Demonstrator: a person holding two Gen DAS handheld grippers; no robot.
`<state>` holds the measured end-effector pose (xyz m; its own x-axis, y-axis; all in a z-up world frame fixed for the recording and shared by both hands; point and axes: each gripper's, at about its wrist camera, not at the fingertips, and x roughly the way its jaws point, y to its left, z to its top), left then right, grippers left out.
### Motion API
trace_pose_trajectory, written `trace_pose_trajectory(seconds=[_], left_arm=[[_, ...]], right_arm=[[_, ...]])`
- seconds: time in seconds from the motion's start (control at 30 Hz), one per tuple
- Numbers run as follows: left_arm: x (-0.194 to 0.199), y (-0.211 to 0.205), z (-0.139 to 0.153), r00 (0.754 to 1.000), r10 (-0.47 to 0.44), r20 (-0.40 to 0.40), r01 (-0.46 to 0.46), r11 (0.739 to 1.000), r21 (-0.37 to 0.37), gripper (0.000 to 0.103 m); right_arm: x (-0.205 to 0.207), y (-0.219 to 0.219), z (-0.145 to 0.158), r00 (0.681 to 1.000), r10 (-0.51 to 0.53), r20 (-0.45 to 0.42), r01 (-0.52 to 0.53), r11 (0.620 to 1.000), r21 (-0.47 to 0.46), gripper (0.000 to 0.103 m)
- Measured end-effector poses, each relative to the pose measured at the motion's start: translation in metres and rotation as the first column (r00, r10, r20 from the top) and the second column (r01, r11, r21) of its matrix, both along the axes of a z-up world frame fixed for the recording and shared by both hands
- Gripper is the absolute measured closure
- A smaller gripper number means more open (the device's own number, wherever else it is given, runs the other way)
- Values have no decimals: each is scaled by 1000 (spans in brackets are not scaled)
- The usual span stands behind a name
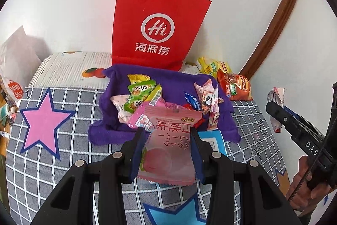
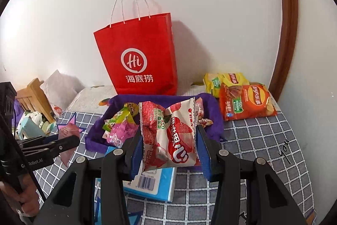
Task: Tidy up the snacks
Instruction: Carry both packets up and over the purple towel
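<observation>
White wall, checked bed; my left gripper (image 1: 166, 130) jaws clamp pink peach packet (image 1: 168, 149), right gripper (image 2: 168, 132) jaws clamp strawberry packet (image 2: 168, 136), lifted over purple tray (image 1: 118, 132) for sorting.

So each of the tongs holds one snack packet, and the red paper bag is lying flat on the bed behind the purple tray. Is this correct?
One detail is wrong: the red paper bag stands upright against the wall, as the right wrist view shows. The rest holds: the left tongs hold a pink packet, the right tongs a red-and-white packet, and the bag is behind the purple tray.
</observation>
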<state>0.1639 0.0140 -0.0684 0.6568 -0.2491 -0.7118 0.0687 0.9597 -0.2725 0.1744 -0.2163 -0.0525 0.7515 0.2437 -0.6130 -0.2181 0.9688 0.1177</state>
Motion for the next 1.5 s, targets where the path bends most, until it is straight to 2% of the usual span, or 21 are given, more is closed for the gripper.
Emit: trace_pose_trajectory(seconds=[0.47, 0.73, 1.0, 1.2, 1.43, 1.5], left_arm=[[32, 3, 21, 999, -15, 45, 13, 999, 41, 64], [46, 8, 28, 998, -25, 60, 22, 999, 48, 64], [61, 13, 39, 995, -21, 94, 17, 999, 40, 64], [70, 11, 34, 996, -24, 91, 22, 999, 25, 64], [85, 8, 27, 996, -30, 81, 28, 999, 24, 64], [90, 7, 26, 996, -32, 84, 29, 999, 27, 64]], right_arm=[[37, 3, 8, 999, -35, -13, 35, 999, 19, 58], [57, 16, 4, 1000, -6, -24, 7, 999, 50, 58], [81, 28, 7, 999, 6, -37, -3, 998, 67, 58], [96, 37, 12, 999, 23, -24, -21, 997, 71, 58], [113, 39, -6, 999, 36, -36, -33, 994, 100, 58], [122, 40, -16, 997, 34, -69, -28, 996, 85, 58]])
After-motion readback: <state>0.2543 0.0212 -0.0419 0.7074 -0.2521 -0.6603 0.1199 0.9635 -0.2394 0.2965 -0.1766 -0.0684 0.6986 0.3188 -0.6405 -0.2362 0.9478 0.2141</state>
